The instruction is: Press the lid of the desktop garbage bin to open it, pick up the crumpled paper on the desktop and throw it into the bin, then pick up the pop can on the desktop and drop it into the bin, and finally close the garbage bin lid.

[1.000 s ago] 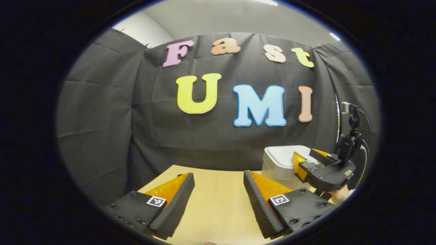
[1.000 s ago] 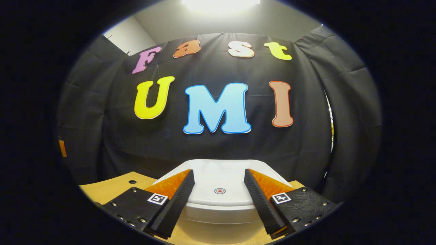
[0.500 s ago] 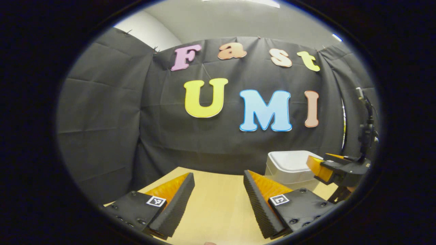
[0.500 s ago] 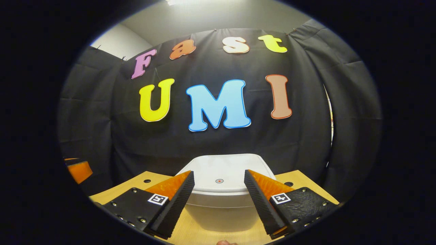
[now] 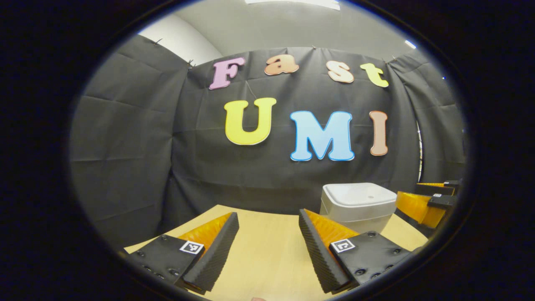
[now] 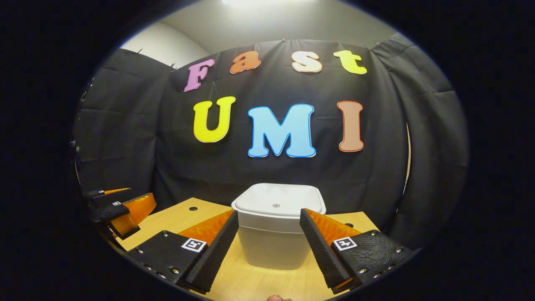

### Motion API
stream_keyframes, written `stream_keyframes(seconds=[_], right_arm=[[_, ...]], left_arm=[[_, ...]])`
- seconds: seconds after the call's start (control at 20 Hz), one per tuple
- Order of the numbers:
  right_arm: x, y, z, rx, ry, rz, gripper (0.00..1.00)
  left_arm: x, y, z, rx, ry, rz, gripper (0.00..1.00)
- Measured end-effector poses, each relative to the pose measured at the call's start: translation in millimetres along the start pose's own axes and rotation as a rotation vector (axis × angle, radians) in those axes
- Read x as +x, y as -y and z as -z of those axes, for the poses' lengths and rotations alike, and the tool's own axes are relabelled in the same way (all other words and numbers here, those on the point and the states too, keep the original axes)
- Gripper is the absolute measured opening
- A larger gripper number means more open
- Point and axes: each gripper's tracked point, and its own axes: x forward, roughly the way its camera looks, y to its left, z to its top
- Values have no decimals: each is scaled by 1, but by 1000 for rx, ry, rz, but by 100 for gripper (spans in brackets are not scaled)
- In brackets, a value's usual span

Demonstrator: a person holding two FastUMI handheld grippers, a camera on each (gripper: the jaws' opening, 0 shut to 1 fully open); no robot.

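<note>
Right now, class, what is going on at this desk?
A person holds a gripper in each hand over a wooden desk. The right gripper, jaws open, faces a white bin whose lid is down. The left gripper, also open, points at bare desk beside the bin. Neither holds anything.

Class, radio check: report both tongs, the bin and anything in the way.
Left tongs open, empty, over the wooden desktop. Right tongs open, empty, facing the white plastic lidded bin. Bin lid shut. Nothing between tongs and bin.

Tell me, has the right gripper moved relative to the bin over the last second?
Yes. The right gripper has backed away from the bin, which looks smaller and farther between its open fingers.
</note>
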Motion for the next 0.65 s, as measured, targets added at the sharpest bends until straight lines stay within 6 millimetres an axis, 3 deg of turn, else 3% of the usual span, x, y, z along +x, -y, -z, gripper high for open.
stream_keyframes(seconds=[0.25,0.65], right_arm=[[-14,-23,-4,-37,27,-51,94],[-15,-34,-22,-52,87,-74,94]], left_arm=[[1,4,-7,6,22,23,94],[-8,2,-22,37,40,29,94]])
